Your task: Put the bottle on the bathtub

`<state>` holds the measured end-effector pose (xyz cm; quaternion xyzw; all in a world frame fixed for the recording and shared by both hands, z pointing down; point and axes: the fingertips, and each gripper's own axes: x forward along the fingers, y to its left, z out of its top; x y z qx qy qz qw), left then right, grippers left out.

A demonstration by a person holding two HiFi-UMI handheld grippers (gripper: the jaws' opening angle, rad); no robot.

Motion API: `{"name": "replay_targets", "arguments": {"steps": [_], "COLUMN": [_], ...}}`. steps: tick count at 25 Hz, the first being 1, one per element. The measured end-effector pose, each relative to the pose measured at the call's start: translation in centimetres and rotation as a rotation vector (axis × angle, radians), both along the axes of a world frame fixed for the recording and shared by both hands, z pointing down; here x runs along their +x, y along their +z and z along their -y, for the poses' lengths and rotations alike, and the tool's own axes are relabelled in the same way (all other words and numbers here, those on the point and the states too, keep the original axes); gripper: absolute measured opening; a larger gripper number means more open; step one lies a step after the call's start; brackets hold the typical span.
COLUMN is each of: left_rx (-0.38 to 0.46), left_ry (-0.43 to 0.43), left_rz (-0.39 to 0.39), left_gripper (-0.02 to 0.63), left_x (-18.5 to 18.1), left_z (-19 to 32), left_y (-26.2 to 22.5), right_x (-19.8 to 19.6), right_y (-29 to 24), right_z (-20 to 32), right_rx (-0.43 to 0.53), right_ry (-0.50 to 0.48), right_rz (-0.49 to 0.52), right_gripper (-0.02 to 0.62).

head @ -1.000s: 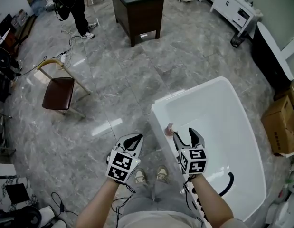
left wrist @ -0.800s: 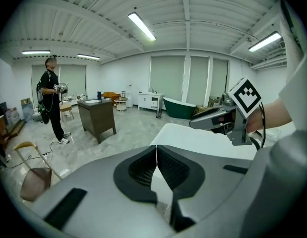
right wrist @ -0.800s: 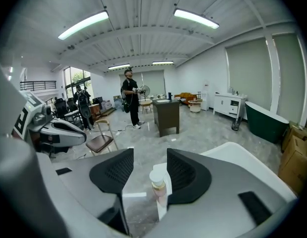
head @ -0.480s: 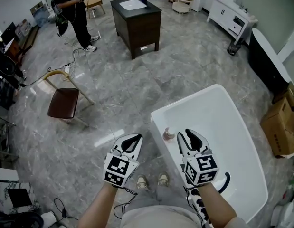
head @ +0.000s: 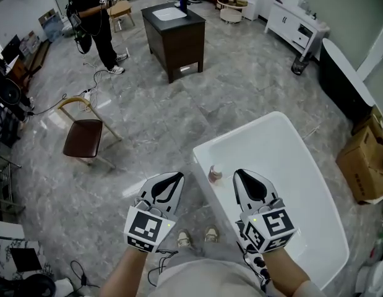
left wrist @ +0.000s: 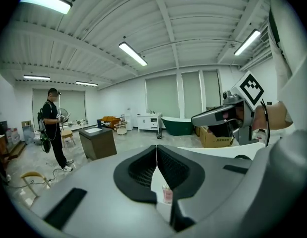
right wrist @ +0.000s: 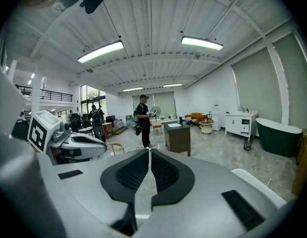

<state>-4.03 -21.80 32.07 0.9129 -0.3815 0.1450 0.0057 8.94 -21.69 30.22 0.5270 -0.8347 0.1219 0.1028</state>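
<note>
A small pinkish bottle [head: 215, 174] stands upright on the near left rim of the white bathtub [head: 240, 130]. My left gripper [head: 178, 176] hangs left of the bottle, over the floor, with its jaws together. My right gripper [head: 239, 174] is just right of the bottle, over the tub. Its jaws have just been closing and now meet with nothing between them. In the left gripper view the shut gripper [left wrist: 156, 147] looks across the room, with the bottle [left wrist: 166, 195] showing below it. The right gripper view shows the right gripper [right wrist: 150, 150] shut and empty.
On the grey marble floor stand a dark vanity cabinet [head: 174, 33] with a sink, a wooden chair [head: 83, 135] and a person [head: 92, 17] at far left. A cardboard box [head: 364, 166], a white cabinet [head: 299, 26] and a dark tub [head: 343, 82] line the right side.
Both grippers have risen toward the head camera. The right jaws went from wide open to shut. The bottle has stayed on the tub rim.
</note>
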Motion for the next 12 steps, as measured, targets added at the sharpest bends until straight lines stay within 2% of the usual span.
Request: {"name": "replay_targets", "arguments": {"steps": [6, 12], "left_rx": [0.072, 0.086], "left_ry": [0.029, 0.017], "left_rz": [0.009, -0.011], "left_gripper": [0.021, 0.021], "left_x": [0.9, 0.9], "left_z": [-2.5, -4.0], "left_y": [-3.0, -5.0], "right_x": [-0.3, -1.2], "right_y": [-4.4, -6.6], "right_z": [-2.2, -4.0], "right_rx": [0.084, 0.116], "right_ry": [-0.045, -0.083], "right_rz": [0.018, 0.016], "right_gripper": [0.037, 0.032]}}
